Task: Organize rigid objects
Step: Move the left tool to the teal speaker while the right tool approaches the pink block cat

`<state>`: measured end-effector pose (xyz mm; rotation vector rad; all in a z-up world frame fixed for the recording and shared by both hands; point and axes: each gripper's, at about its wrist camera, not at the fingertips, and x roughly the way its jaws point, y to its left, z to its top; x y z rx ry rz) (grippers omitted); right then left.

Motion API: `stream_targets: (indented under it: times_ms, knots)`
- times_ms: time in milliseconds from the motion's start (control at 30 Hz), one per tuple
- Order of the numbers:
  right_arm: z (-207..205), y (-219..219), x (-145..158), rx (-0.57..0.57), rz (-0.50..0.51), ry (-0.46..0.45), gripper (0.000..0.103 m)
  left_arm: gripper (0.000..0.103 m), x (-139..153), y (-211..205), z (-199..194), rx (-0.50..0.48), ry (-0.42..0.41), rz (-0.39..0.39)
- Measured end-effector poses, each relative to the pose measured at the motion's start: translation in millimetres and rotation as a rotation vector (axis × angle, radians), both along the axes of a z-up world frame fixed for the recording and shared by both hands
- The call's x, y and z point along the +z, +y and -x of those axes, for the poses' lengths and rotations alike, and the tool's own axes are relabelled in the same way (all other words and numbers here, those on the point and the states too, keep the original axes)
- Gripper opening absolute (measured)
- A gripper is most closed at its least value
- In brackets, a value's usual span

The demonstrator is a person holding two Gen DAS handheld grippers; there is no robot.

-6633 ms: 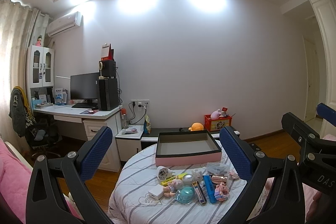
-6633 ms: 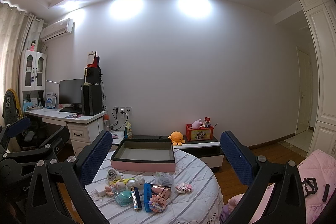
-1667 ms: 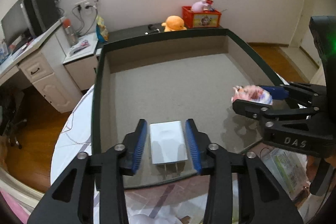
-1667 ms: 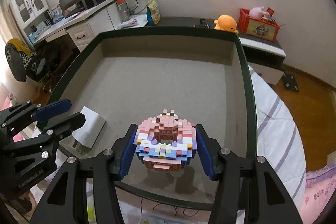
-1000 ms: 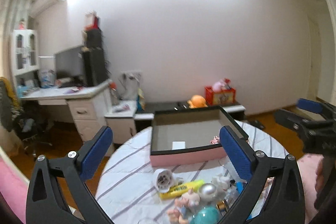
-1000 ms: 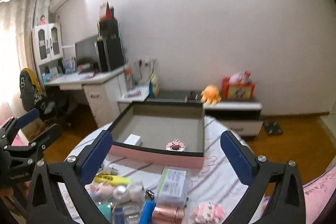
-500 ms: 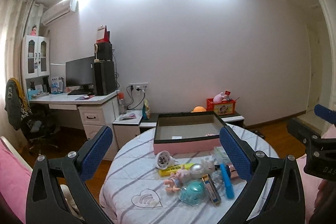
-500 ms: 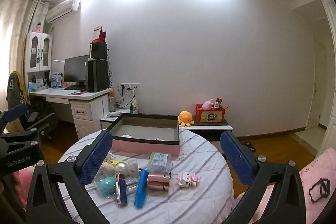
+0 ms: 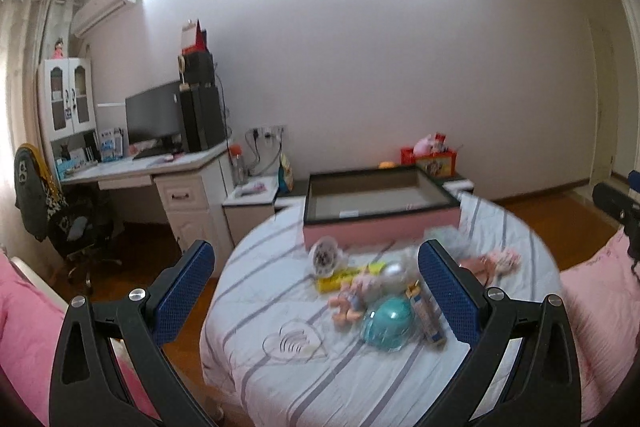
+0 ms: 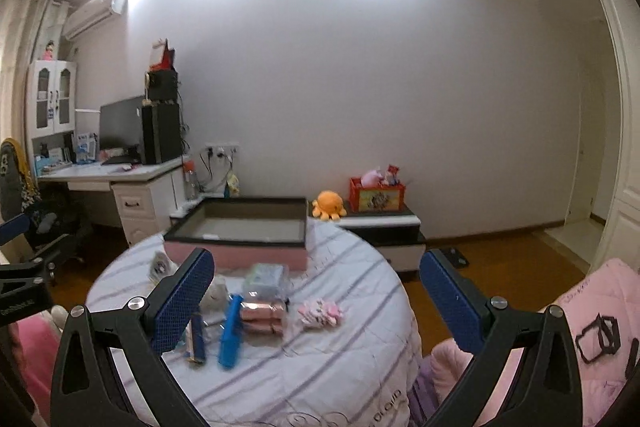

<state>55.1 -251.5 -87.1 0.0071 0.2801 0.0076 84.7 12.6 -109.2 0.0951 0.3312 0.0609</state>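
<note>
A pink box with a dark rim (image 9: 380, 223) (image 10: 236, 251) stands at the far side of the round striped table (image 9: 280, 367) (image 10: 340, 367); a white block lies inside it. Loose items lie in front of it: a teal dome (image 9: 387, 323), a yellow bar (image 9: 348, 273), a small doll (image 9: 348, 303), a blue bar (image 10: 230, 331), a copper case (image 10: 264, 315), a pink brick figure (image 10: 320, 311). My left gripper (image 9: 316, 291) and right gripper (image 10: 316, 295) are both open and empty, held back above the table's near side.
A desk with monitor and speakers (image 9: 160, 155) and a chair (image 9: 72, 227) stand at the left. A low cabinet with an orange plush (image 10: 329, 205) and red toy box (image 10: 377, 197) stands behind the table. Pink bedding (image 10: 568, 327) lies at the right.
Both grippers have let go of the white block and the brick figure in the box and pulled back open. In the last half second both views shifted slightly, with motion blur.
</note>
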Motion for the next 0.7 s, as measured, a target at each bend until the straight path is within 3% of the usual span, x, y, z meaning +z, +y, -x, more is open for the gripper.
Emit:
stream_targets:
  times_ms: [200, 467, 700]
  knots:
    - [-39, -10, -45, -0.028, 0.015, 0.146, 0.103, 0.103, -38, 7, -29, 0.013, 0.137, -0.001]
    - [-120, -13, -107, 0.002, 0.067, 0.388, 0.103, 0.103, -72, 4, -60, -0.028, 0.247, -0.003]
    - [-153, -11, -120, 0.062, 0.079, 0.451, 0.103, 0.103, -99, -16, -85, -0.092, 0.34, -0.053]
